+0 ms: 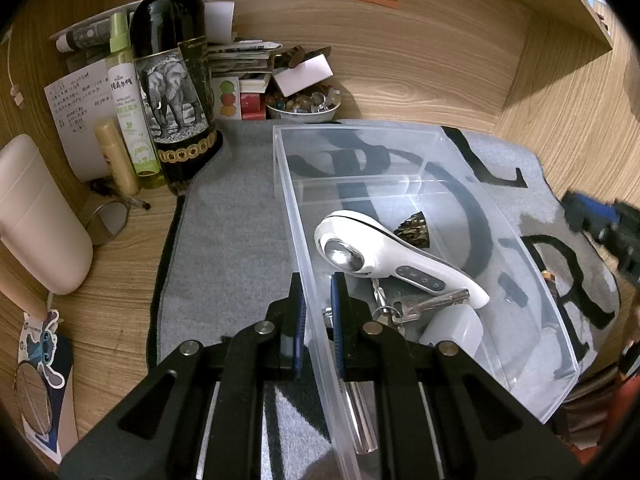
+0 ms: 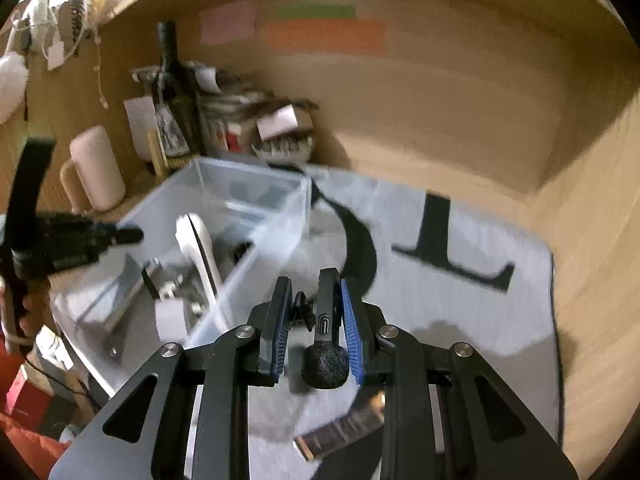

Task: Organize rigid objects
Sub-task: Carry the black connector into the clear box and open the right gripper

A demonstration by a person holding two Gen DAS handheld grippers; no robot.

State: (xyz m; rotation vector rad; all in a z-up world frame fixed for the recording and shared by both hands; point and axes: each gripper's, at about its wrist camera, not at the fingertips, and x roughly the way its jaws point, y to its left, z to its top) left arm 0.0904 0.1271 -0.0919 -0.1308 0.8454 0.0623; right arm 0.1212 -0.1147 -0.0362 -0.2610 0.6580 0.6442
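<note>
— Inspector: Where is the item being sorted?

— Assistant: A small black microphone point(image 2: 325, 334) with a foam tip is seen clamped between the pads of the right gripper point(image 2: 314, 308), lifted above the grey mat point(image 2: 480, 300), just beside the clear plastic box point(image 1: 420, 152). The view is blurred.

— Inspector: And the box?

— Assistant: Its near wall is pinched by the left gripper point(image 1: 318, 296), one finger outside and one inside, jaws clenched on the plastic. Inside are noted a white handheld device point(image 1: 384, 256), a bunch of keys point(image 1: 416, 306), a white charger point(image 1: 452, 330) and a small dark patterned cone point(image 1: 414, 228).

— Inspector: Surroundings?

— Assistant: The box is set on the mat upon a wooden desk point(image 1: 120, 264). A dark bottle point(image 1: 170, 80) with an elephant label, a green spray bottle point(image 1: 130, 112) and a bowl of stones point(image 1: 306, 104) are recorded at the back corner. A brown bar point(image 2: 340, 436) is seen lying on the mat below the right gripper.
</note>
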